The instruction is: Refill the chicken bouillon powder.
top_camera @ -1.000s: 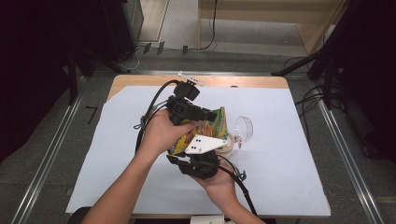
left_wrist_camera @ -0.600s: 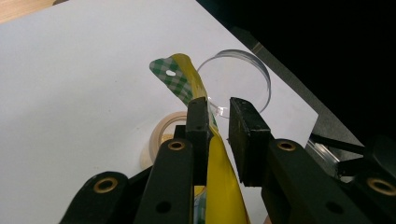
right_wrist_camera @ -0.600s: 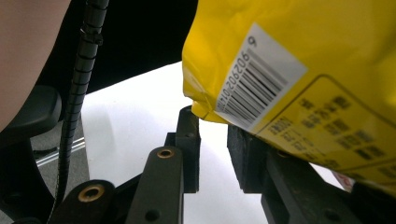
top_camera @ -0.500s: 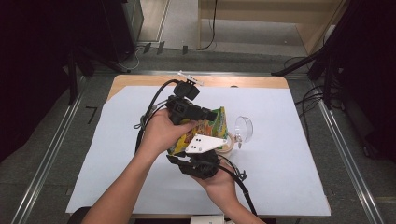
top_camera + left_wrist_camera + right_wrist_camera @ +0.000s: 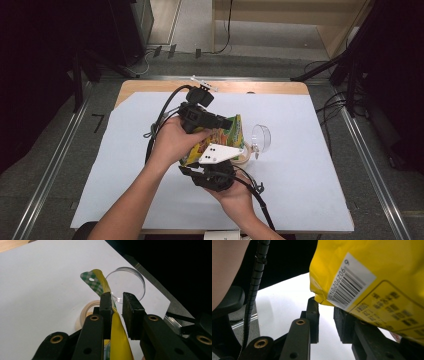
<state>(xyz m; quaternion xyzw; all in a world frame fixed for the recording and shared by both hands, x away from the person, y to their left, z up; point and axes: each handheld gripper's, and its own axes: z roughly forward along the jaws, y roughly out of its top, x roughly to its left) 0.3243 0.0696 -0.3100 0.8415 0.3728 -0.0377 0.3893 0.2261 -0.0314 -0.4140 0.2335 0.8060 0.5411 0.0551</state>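
Observation:
A yellow snack bag (image 5: 231, 134) with a green checked top is held up over the middle of the white sheet. In the left gripper view the bag's top edge (image 5: 119, 337) runs up between the jaws and lies against the left jaw; a gap shows beside it. My left gripper (image 5: 117, 302) is open, and in the high view it (image 5: 226, 122) comes at the bag from the left. My right gripper (image 5: 325, 308) is open just under the bag's barcode corner (image 5: 352, 282). In the high view it (image 5: 220, 162) sits below the bag under its white plate.
A clear round dish (image 5: 261, 136) (image 5: 127, 280) lies on its side right of the bag. A roll of pale tape (image 5: 244, 156) (image 5: 85, 312) lies flat under the bag. The white sheet (image 5: 310, 170) covers the wooden table. Cables trail from both grippers.

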